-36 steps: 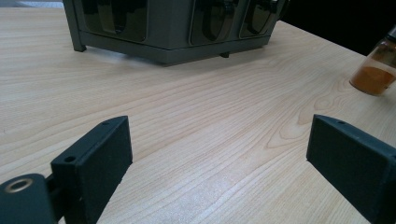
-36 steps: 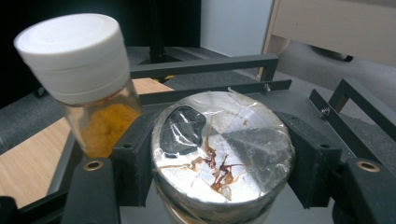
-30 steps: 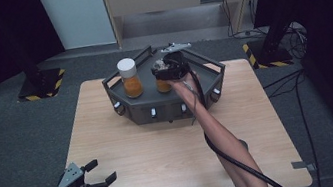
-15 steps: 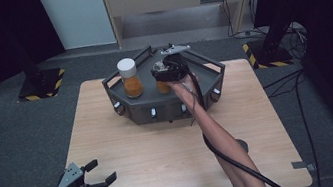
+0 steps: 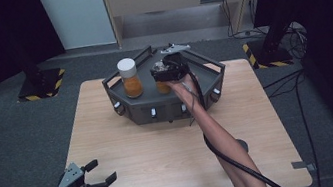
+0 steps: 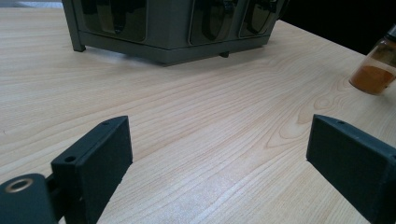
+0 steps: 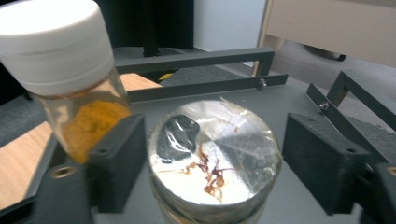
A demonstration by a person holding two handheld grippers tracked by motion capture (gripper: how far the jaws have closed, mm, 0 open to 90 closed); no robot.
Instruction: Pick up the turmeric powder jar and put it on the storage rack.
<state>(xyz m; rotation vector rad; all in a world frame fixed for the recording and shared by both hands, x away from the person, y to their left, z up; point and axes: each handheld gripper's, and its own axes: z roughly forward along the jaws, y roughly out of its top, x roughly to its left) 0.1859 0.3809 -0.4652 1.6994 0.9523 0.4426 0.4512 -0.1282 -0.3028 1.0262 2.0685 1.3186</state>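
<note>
Spanning most of the high view, the wooden table [image 5: 165, 159] keeps a broad bare stretch between the grey rack [image 5: 171, 104] at its far side and its near edge. The rack's raised rails fence its top, leaving little room around the two jars there. The white-capped jar [image 5: 130, 77] stands upright toward the rack's left. Just beside it is the foil-sealed jar [image 7: 214, 154], which the right gripper view shows from above, its seal crinkled and stained. The right gripper [image 7: 215, 163] straddles this jar; its jaws have just been opening, with a gap at the right pad. The left gripper [image 5: 97, 173] hovers at the near left corner, jaws wide apart over bare wood. Its own view catches another orange-filled jar [image 6: 376, 70] at the right edge.
</note>
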